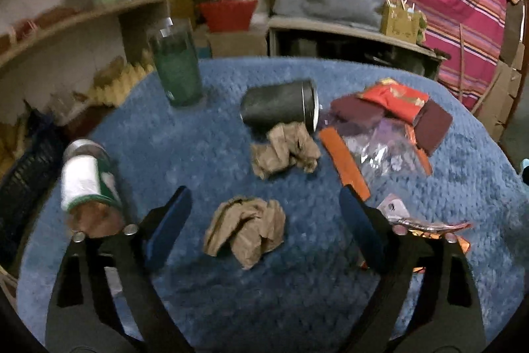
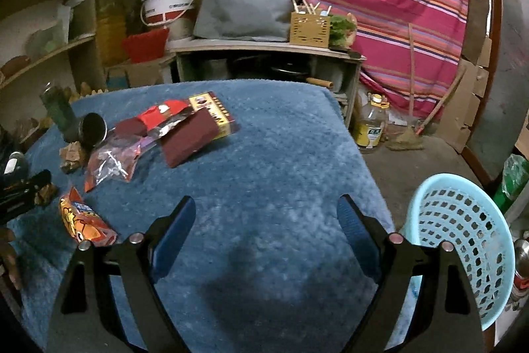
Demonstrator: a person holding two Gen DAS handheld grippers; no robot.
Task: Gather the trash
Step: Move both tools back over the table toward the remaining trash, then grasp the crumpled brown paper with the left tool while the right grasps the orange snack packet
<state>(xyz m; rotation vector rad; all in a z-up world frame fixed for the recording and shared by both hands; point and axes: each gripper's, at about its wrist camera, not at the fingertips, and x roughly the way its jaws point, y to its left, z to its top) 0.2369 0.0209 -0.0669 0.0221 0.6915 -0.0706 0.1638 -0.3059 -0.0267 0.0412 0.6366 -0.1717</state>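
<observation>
Trash lies on a blue fuzzy cloth [image 1: 198,154]. My left gripper [image 1: 264,197] is open, its fingers either side of a crumpled brown paper ball [image 1: 246,229]. A second paper ball [image 1: 284,149] lies beyond it, next to a tipped dark can [image 1: 281,105]. Red and maroon wrappers [image 1: 393,108] and a clear plastic bag [image 1: 380,148] lie to the right. A jar with a white label [image 1: 87,184] lies at left. My right gripper [image 2: 266,210] is open and empty over bare cloth [image 2: 281,154]. An orange snack packet [image 2: 84,222] lies to its left.
A light blue perforated basket [image 2: 463,240] stands off the cloth's right edge. A green glass [image 1: 177,68] stands at the back left. Shelves, a white bucket [image 2: 168,2], a low bench and a striped cloth are behind. A bottle [image 2: 372,124] stands on the floor.
</observation>
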